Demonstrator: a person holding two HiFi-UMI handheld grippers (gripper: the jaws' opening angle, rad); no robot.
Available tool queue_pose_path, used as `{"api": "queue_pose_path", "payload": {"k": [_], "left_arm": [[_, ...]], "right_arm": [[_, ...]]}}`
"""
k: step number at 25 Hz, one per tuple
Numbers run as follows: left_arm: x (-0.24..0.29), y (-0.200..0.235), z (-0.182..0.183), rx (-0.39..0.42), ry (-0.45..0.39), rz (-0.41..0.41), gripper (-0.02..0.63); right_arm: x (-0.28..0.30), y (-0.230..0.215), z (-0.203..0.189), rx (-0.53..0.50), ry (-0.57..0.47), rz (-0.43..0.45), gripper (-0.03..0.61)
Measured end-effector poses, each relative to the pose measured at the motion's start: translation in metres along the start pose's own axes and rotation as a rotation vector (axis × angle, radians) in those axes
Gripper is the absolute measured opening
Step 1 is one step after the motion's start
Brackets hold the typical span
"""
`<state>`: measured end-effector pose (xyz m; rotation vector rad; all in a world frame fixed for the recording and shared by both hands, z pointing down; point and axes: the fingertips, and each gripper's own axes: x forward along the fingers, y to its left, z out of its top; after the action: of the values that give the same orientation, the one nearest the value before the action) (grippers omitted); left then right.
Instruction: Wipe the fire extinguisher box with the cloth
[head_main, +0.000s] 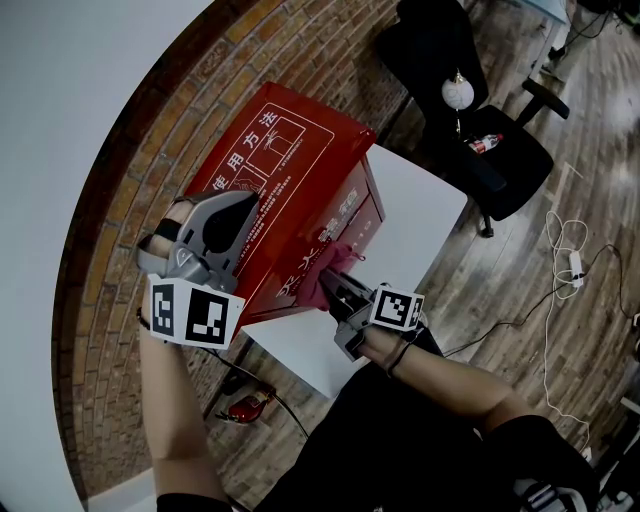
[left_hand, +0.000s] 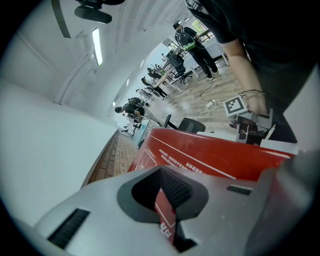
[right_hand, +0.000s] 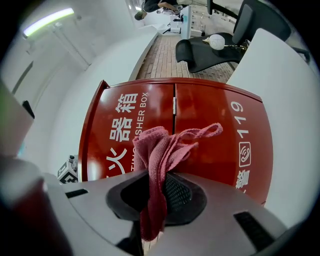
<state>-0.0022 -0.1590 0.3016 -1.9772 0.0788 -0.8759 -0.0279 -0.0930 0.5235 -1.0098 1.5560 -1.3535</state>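
The red fire extinguisher box (head_main: 290, 190) stands on a white table (head_main: 420, 210) against a brick wall. My left gripper (head_main: 243, 203) rests on the box's top with its jaws shut and nothing between them; in the left gripper view the left gripper (left_hand: 167, 200) shows only the red box (left_hand: 210, 157) past its jaws. My right gripper (head_main: 335, 285) is shut on a dark pink cloth (head_main: 333, 262) and holds it against the box's front face. In the right gripper view the cloth (right_hand: 160, 150) bunches out of the right gripper (right_hand: 152, 200) before the lettered front of the box (right_hand: 210, 115).
A black office chair (head_main: 450, 90) stands beyond the table, with a white ball (head_main: 457, 93) and a bottle (head_main: 484, 143) on it. Cables (head_main: 570, 260) trail over the wooden floor at the right. A small red object (head_main: 245, 408) lies on the floor under the table's near corner.
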Motion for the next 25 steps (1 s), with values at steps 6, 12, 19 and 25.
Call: {"api": "queue_pose_path", "payload": {"k": [6, 12, 19, 25], "left_arm": [[0.000, 0.000, 0.000, 0.000, 0.000, 0.001, 0.015], [0.000, 0.000, 0.001, 0.001, 0.001, 0.001, 0.015], [0.000, 0.000, 0.001, 0.000, 0.002, 0.000, 0.015], [0.000, 0.000, 0.000, -0.002, 0.002, 0.000, 0.015]], "right_arm": [[-0.001, -0.016, -0.001, 0.016, 0.003, -0.034, 0.069], [-0.001, -0.025, -0.001, 0.013, 0.011, -0.037, 0.069], [-0.001, -0.027, -0.001, -0.008, 0.019, -0.055, 0.069], [-0.004, -0.039, -0.002, 0.002, 0.025, -0.097, 0.069]]}}
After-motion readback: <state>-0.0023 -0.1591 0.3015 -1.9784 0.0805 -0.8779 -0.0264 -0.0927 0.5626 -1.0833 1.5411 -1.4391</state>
